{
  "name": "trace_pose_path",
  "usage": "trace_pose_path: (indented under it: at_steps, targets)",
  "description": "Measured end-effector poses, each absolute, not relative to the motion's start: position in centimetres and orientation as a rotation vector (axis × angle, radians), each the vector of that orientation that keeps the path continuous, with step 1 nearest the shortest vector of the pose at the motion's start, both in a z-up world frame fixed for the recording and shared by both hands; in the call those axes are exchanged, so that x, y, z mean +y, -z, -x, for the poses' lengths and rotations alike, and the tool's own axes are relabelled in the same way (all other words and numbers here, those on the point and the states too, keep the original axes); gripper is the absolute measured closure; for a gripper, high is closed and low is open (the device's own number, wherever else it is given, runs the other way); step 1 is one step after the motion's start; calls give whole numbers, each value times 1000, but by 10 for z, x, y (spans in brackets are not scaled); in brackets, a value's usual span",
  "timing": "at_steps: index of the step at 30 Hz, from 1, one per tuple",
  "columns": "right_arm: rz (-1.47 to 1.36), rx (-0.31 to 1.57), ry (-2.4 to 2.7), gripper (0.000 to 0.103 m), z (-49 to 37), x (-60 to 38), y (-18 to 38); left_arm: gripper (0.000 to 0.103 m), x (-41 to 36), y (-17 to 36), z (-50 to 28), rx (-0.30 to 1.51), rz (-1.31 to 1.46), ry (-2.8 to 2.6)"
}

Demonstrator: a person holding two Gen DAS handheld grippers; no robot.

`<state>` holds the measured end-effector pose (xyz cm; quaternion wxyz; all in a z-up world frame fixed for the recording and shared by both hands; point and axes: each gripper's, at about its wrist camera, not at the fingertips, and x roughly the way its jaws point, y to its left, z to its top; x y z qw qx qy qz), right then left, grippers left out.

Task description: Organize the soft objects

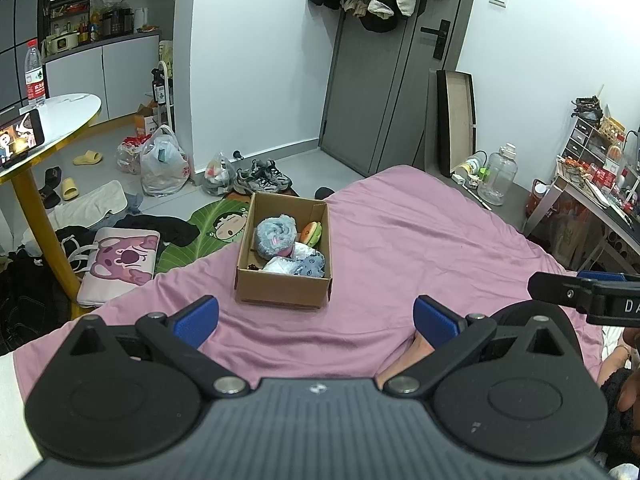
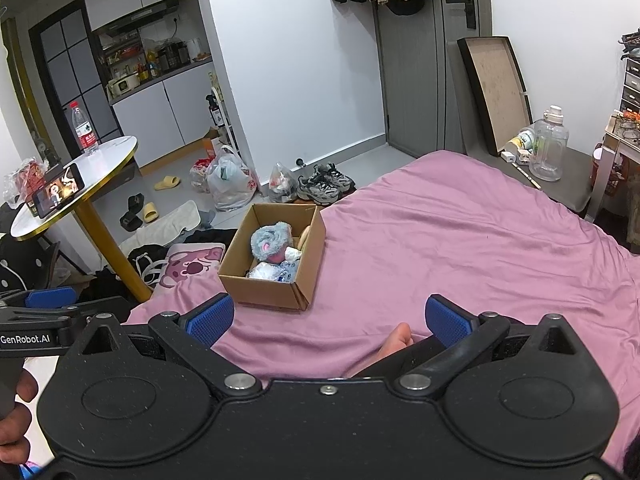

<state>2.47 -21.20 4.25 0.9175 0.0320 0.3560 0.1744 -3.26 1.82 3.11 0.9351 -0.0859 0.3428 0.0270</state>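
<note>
Cardboard box (image 1: 284, 280): open-topped, on pink bedsheet (image 1: 420, 248), at 12 o'clock from both grippers, near the bed's 9 o'clock edge. Contents: fluffy grey-blue roll (image 1: 275, 236) at the far side; orange-and-green plush (image 1: 311, 233) at its 3 o'clock; white and blue soft items (image 1: 296, 266) at the near side. Left gripper (image 1: 316, 320): fingers spread wide, empty, low over the sheet. Right gripper (image 2: 330, 318): fingers likewise parted, holding nothing. Round table (image 2: 108, 160) on the floor at 10 o'clock.

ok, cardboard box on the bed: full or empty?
Partly full. The open cardboard box holds a fuzzy blue roll, a burger toy and white and blue soft items; some floor shows.
</note>
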Motion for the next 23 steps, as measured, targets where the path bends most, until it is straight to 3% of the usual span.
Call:
trace_pose_path:
  at_steps: [23]
  targets:
    - [-66, 744, -355, 0, -22, -212, -36, 0, 23, -27, 41, 706, 168, -62]
